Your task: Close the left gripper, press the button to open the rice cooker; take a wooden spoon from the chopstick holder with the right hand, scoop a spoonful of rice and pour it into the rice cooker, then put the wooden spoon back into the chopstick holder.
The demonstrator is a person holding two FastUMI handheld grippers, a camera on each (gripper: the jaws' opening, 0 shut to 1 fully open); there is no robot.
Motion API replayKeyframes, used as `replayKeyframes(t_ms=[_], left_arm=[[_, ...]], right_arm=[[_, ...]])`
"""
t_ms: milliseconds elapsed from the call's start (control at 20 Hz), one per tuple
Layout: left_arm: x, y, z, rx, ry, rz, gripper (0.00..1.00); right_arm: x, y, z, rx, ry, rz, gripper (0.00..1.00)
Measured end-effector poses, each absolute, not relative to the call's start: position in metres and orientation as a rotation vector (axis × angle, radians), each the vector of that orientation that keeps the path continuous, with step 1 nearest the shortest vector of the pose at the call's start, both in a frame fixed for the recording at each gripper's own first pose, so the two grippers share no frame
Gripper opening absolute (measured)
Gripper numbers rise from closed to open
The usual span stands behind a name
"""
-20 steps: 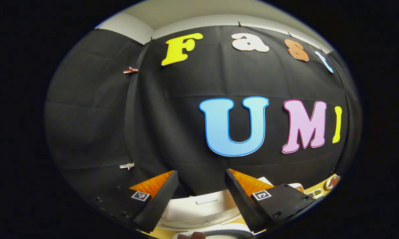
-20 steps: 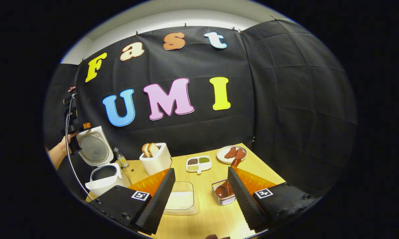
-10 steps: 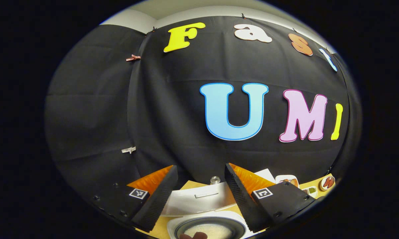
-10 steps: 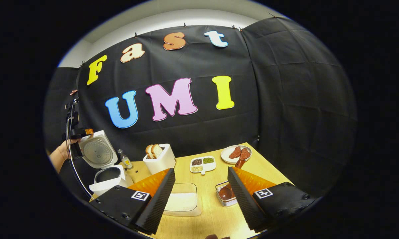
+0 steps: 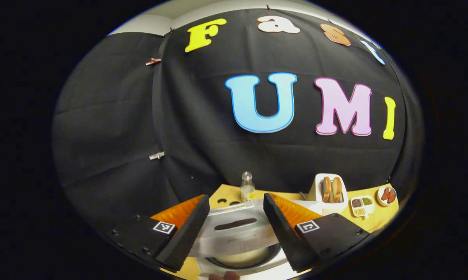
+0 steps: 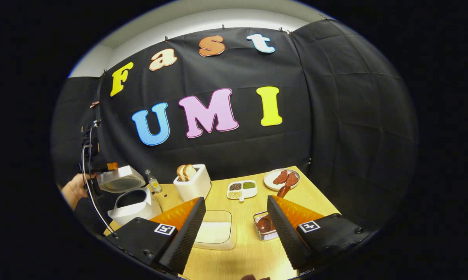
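In the left gripper view, our left gripper [image 5: 235,229] hangs with its jaws apart and empty just above the white rice cooker [image 5: 241,249], whose lid [image 5: 235,229] is tilted partway over the dark inner pot at six o'clock. In the right gripper view, our right gripper [image 6: 235,233] is likewise spread and empty over the wooden table [image 6: 253,252]; between its fingers lies the rice tray [image 6: 215,234], at five o'clock the chopstick holder [image 6: 264,231] with the brown wooden spoon [image 6: 270,210], and at nine o'clock the cooker.

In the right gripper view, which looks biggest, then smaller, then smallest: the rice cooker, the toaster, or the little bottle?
1. Rice cooker, biggest.
2. Toaster, in the middle.
3. Little bottle, smallest.
The cooker sits somewhat nearer the camera, which helps it look bigger.
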State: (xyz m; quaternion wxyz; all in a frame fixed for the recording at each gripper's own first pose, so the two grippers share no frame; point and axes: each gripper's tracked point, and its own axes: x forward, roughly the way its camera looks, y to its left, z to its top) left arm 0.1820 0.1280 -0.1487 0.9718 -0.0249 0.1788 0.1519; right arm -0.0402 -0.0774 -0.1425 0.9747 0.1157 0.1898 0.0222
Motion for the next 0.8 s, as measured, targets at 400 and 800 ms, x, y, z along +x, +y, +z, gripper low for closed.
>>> replayKeyframes(t_ms=[400,800], left_arm=[[0.148,0.095,-0.229,-0.104,0.456,0.302,0.98],[0.136,0.085,-0.258,-0.107,0.497,0.290,1.00]], right_arm=[[-0.048,-0.081,-0.143,0.204,0.400,0.058,0.98],[-0.045,-0.068,-0.146,0.206,0.402,0.075,0.98]])
